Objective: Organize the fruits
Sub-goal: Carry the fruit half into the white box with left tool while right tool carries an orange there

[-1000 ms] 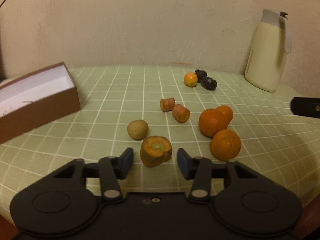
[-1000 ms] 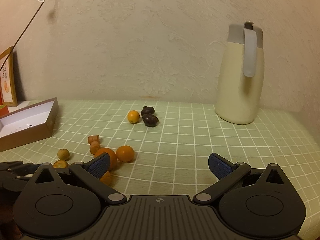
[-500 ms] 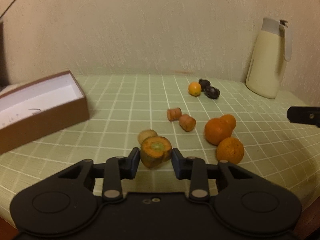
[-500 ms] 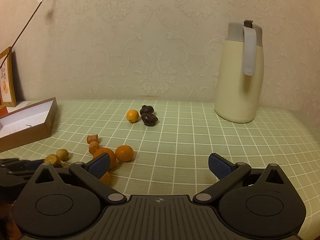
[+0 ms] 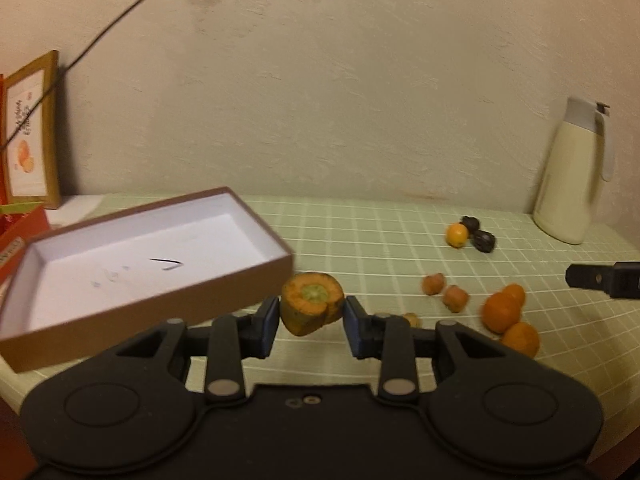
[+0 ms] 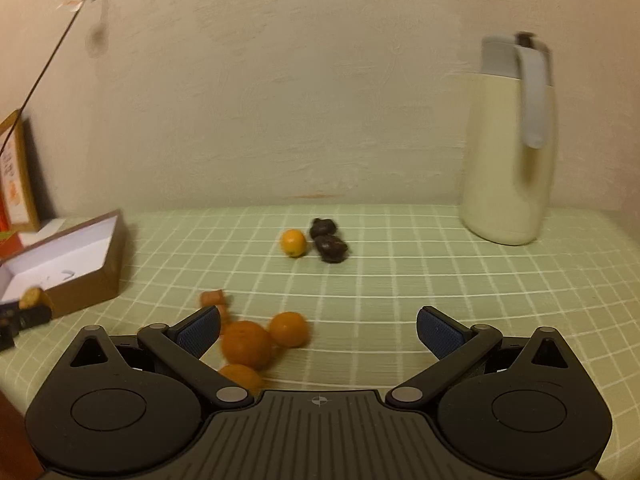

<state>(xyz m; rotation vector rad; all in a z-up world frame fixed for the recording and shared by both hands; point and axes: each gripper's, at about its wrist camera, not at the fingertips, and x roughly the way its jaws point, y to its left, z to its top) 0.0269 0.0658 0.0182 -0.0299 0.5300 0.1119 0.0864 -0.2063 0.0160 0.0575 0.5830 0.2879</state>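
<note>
Carrot stub (image 5: 312, 309): held between the two fingers of the left gripper (image 5: 311, 326), lifted clear of the checked tablecloth (image 5: 360, 240), with the near right corner of the open box (image 5: 160, 256) just beyond it to the left. The fingers press on its curved flanks. The cut face with the green core points up and toward the camera; the piece is short, so its long axis appears to run from that face down and away, roughly crosswise to the finger line.

Handling, as a judgement: stiff, light, not fragile. The skin is rounded, so grip at the widest part of the flanks to prevent rolling or slipping out.

Right gripper (image 6: 318, 328): fingers spread wide, holding nothing, hovering just above the oranges (image 6: 246, 344), which lie by its left finger.

Farther out: two carrot pieces (image 5: 444, 292), then a small orange fruit (image 5: 457, 234) touching two dark fruits (image 5: 478, 234), then the jug (image 5: 572, 176) far right by the wall.
</note>
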